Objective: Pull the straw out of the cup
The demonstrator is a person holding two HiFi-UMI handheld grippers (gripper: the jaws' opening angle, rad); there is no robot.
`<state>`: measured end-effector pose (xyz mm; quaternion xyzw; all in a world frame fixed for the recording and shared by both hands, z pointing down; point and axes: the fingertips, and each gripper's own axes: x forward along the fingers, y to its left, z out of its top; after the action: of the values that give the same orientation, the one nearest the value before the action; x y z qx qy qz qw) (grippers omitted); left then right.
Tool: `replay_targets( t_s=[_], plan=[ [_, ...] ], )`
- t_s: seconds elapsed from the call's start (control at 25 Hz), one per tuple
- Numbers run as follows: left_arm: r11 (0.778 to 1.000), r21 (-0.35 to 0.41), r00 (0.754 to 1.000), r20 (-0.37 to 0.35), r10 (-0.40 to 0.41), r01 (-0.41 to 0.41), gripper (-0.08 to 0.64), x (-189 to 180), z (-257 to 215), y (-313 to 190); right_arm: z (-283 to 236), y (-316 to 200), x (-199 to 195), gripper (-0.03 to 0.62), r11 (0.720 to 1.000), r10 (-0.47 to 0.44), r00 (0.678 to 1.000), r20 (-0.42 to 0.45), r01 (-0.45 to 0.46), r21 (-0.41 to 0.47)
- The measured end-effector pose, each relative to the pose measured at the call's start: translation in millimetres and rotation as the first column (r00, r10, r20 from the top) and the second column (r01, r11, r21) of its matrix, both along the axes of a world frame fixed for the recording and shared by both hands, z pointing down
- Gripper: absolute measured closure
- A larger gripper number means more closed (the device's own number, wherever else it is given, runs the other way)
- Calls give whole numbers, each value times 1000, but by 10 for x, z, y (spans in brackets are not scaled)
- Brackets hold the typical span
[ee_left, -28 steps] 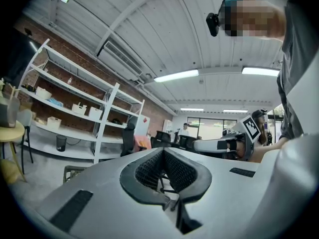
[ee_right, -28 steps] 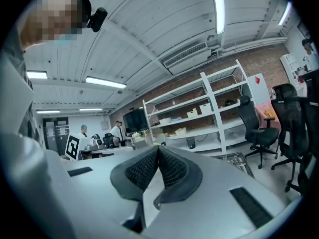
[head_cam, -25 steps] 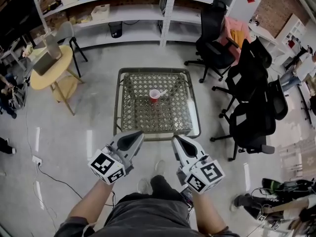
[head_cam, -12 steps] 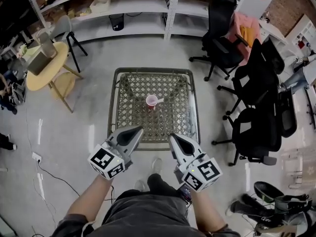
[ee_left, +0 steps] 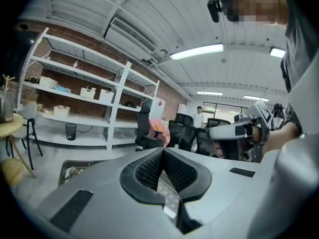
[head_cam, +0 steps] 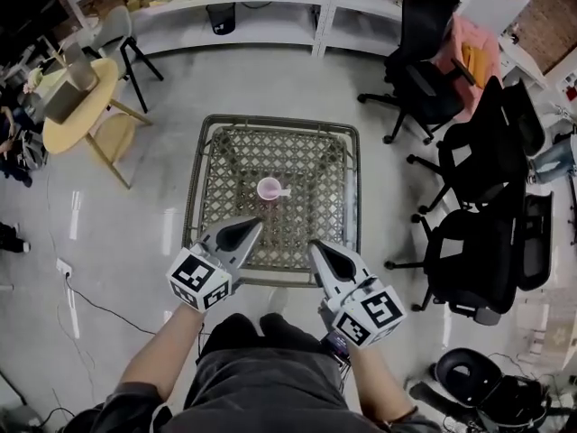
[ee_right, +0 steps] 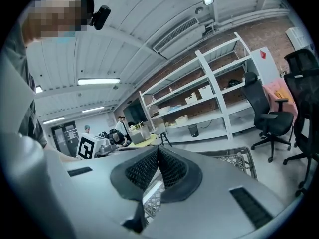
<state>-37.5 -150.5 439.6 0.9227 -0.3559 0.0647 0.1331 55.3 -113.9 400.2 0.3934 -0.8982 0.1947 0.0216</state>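
**Left gripper point(head_cam: 244, 230) and right gripper point(head_cam: 318, 250) closing in on the cup point(head_cam: 269, 188), both clenched on nothing**

Both grippers are pointing forward with their jaws pressed together, and each gripper's own view is showing only meshed pads meeting, nothing between them. A second ago their tips were hanging over bare floor, well short of the cup. Now they are reaching over the near rim of the tabletop point(head_cam: 311, 165), one to either side of the cup and still on the person's side of it. The person is evidently walking up, so the approach is nearly finished. The jaws will have to open before anything can be taken.

The cup is standing upright about mid-tabletop, just beyond and between the two tips, apart from both. From above it is showing as a small pink round with a pale mouth. The straw point(head_cam: 283, 190) is still sitting in it, a short whitish stick leaning out over the cup's right rim. It looks light and easy to nudge.
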Motion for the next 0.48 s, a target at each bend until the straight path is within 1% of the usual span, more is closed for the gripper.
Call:
replay_targets(
  t_s=[0.28, 0.4, 0.48],
  plan=[
    [1000, -20, 996, 87, 19, -18, 548, 177, 442, -431, 227, -322, 196, 580, 998, 8, 1000, -6, -8, -56],
    [999, -36, 993, 110, 31, -27, 503, 208, 632, -575, 333, -399, 257, 580, 997, 21, 1000, -12, -22, -80],
    [998, -46, 992, 122, 38, -32, 486, 223, 751, -664, 396, -445, 289, 580, 995, 31, 999, -18, -32, -95]
  ],
)
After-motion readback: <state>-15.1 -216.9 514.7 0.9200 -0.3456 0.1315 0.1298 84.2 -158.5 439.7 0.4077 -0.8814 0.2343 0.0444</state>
